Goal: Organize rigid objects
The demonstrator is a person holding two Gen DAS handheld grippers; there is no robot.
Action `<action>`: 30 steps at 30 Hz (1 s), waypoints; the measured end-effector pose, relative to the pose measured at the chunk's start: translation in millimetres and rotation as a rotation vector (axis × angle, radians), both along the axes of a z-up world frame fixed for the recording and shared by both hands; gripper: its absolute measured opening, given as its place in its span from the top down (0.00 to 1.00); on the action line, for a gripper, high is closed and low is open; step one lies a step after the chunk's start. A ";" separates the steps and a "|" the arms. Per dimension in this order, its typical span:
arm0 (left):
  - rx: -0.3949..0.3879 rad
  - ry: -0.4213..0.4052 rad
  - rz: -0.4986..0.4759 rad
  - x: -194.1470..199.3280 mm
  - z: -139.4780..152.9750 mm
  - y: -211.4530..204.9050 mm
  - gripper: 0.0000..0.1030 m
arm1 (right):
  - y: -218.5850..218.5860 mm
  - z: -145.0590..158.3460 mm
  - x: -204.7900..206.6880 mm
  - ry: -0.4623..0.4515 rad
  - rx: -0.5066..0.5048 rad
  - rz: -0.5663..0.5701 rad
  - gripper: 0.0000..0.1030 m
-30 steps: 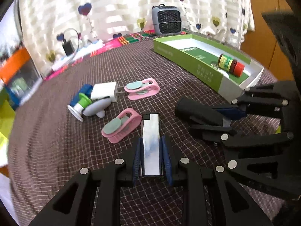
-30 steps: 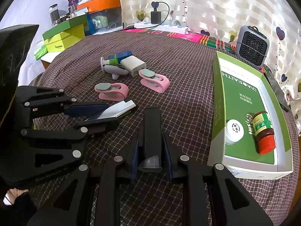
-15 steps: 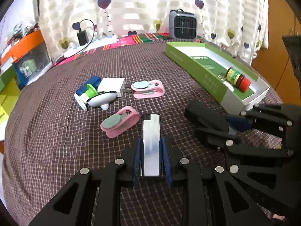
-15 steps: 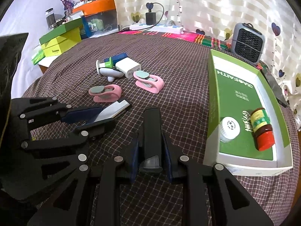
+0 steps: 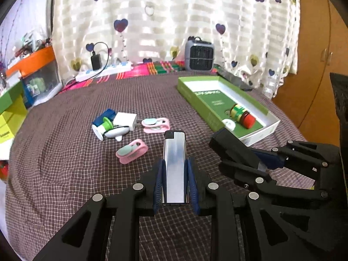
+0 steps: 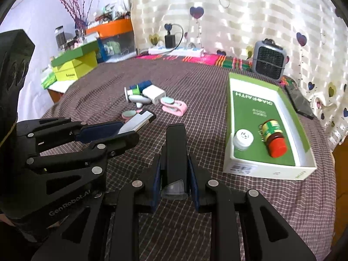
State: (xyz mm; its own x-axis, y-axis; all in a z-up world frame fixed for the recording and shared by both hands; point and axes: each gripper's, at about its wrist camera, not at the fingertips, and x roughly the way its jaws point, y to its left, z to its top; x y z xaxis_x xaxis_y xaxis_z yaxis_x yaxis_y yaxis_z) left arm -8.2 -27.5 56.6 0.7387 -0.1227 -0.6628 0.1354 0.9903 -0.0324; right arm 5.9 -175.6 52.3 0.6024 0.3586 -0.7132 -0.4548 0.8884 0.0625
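Holding both loads clear of the tablecloth [image 5: 65, 152], left gripper [image 5: 175, 180] clamps a silver lighter [image 5: 175, 158], right gripper [image 6: 174, 180] clamps a black bar-shaped object [image 6: 175, 152]; green box [image 6: 285, 100] already holds a red-capped jar [image 6: 273, 138] and white-lidded pot [image 6: 243, 139], while two pink clips [image 5: 132, 151], charger [image 5: 125, 119] remain loose.

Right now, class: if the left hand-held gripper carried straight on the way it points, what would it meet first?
Probably bare checked tablecloth. The left hand-held gripper, holding a silver lighter, points between a pink clip and the green box. Depth is uncertain.
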 end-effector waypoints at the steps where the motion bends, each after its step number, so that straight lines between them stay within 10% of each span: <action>1: -0.002 -0.004 -0.002 -1.5 1.9 -0.8 0.79 | -0.9 2.7 -2.4 -0.006 0.003 -0.003 0.76; 30: -0.045 0.009 -0.039 17.3 9.6 -17.6 0.79 | -19.4 18.0 3.6 -0.033 0.022 -0.048 0.76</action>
